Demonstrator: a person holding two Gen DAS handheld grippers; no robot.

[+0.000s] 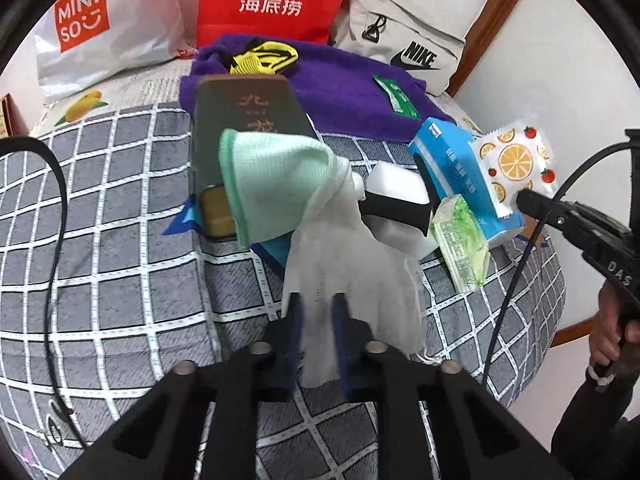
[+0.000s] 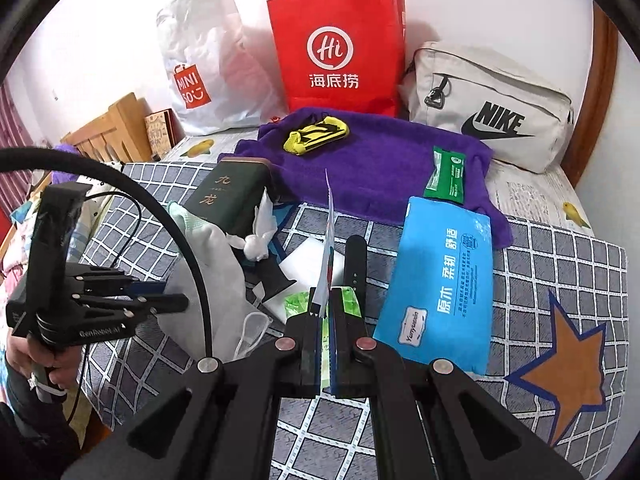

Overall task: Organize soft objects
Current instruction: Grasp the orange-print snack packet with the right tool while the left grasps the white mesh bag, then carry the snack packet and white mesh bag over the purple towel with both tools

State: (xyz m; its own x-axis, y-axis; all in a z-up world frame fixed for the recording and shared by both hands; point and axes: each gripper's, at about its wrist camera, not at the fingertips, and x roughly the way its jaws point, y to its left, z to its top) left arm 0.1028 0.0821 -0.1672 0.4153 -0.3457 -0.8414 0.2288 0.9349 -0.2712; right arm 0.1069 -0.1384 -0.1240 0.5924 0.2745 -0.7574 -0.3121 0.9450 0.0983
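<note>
In the left wrist view, the left gripper [image 1: 318, 316] sits at the bottom centre, and its two blue pads are closed on a thin white cloth [image 1: 352, 280]. The cloth runs up from the pads to the middle of the frame, where it meets a mint-green cloth [image 1: 268, 184] that lies over the lower end of a dark green box [image 1: 244, 120]. Both lie on a grey checked sheet [image 1: 120, 248].

At the right edge of this view, the right gripper [image 1: 524, 200] pinches a small sachet [image 1: 516, 160] printed with orange slices. It holds the sachet by the lower corner, in front of a blue tissue pack [image 1: 452, 160]. A small green pack [image 1: 464, 244] lies just below the blue one.

In the right wrist view, the right gripper [image 2: 325, 312] is at the lower centre with its jaws closed on the sachet [image 2: 326, 264], which is seen edge-on and stands upright between the fingers. The blue tissue pack [image 2: 440, 280] lies to the right of it. In the upper centre, a purple towel [image 2: 380, 168] carries a yellow object [image 2: 316, 136] and a green sachet [image 2: 448, 176]. The left gripper [image 2: 160, 294] is at the left edge, against the white cloth [image 2: 216, 264]. A red bag [image 2: 336, 48], a white bag [image 2: 208, 64] and a beige bag [image 2: 492, 108] stand along the top.
</note>
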